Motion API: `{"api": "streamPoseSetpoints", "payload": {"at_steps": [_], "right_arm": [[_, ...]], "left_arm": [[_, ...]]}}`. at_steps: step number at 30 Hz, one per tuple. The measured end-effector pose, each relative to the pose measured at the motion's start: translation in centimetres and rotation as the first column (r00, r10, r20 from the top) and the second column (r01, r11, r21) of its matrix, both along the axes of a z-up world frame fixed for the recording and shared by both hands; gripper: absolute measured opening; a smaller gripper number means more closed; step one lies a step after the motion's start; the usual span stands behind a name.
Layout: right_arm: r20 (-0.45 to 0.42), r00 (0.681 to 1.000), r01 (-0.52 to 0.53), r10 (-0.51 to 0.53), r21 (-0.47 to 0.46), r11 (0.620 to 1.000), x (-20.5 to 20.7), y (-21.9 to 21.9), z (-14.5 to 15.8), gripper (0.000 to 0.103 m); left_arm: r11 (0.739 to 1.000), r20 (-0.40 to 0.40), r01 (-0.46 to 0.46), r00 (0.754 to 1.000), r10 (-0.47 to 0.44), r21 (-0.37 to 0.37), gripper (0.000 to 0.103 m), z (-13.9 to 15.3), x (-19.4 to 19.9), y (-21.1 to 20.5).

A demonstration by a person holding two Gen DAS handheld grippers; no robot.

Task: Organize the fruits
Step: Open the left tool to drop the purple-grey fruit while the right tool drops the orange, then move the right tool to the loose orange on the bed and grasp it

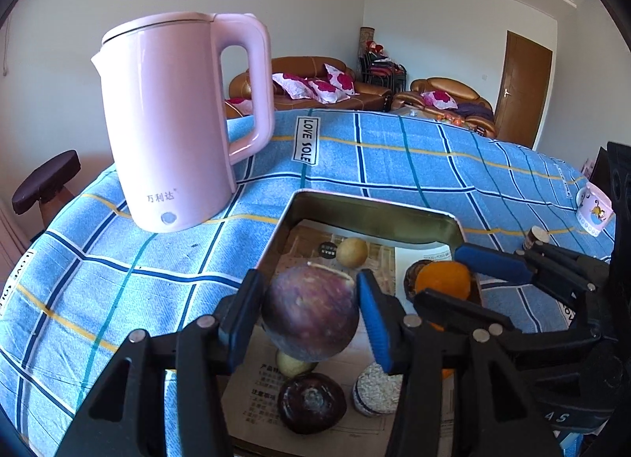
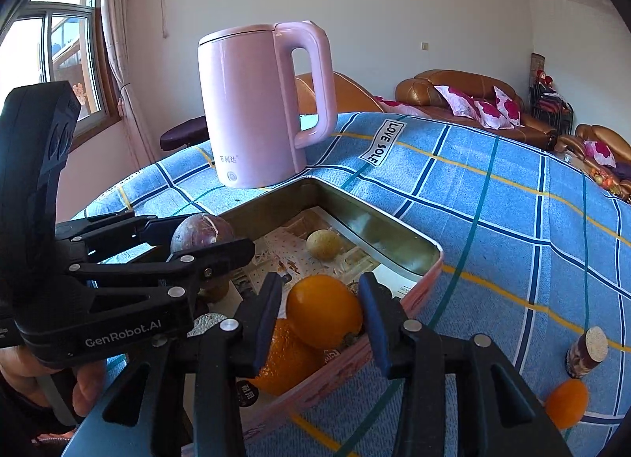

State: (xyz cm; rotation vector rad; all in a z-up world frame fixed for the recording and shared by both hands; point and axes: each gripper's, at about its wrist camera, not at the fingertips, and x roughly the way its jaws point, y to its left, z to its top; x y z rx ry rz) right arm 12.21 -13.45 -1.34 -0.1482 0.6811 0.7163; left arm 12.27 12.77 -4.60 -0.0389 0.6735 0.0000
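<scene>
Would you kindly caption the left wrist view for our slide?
Left hand-held gripper holding a purple fruit above the fruit tin, pink kettle behind.

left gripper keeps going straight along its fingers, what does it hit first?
The purple fruit already between the left gripper fingers; beyond that, probably the paper-lined tin floor, though depth is unclear.

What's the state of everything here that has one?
Left gripper: shut on purple fruit, above tin.
Right gripper: open, orange between fingers, resting in tin.
Tin: open, holding fruit.
Kettle: upright, lid closed.
Second orange: outside tin, on cloth.
</scene>
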Motion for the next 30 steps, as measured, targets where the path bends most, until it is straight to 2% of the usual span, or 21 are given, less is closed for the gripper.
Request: {"api": "streamPoseSetpoints", "payload": {"at_steps": [7,12,14,22,26,30], "right_arm": [[0.012,1.000,-0.004,0.004,0.016,1.000,-0.9,-1.0,0.4,0.065],[0.022,1.000,0.020,-0.020,0.024,1.000,-1.3,-2.7,0.8,0.066],[0.025,0.999,0.034,-0.035,0.035,0.999,-1.3,-3.4,1.0,0.067],[0.031,0.996,0.082,-0.084,0.043,0.996,-1.4,-6.7,1.3,0.068],[0.053,0.991,0.126,-0.126,0.002,0.992,-1.6,-9.4,1.5,0.068],[0.059,0.975,0.216,-0.213,-0.045,0.975,-1.3,-13.6,1.3,0.068]], "left_arm": [[0.999,0.044,-0.012,0.999,0.010,0.042,0.076,1.1,-1.0,-0.3],[0.999,0.075,-0.006,0.997,0.002,0.050,0.092,1.8,-1.7,-1.1],[0.998,0.082,-0.009,0.997,0.004,0.059,0.095,2.0,-1.8,-1.5],[0.999,0.081,-0.010,0.997,0.006,0.047,0.097,2.3,-1.9,-2.5],[0.999,0.087,-0.006,0.996,0.003,0.036,0.099,2.4,-2.0,-3.4],[0.999,0.088,0.025,0.996,-0.028,0.029,0.100,2.4,-2.1,-5.3]]}}
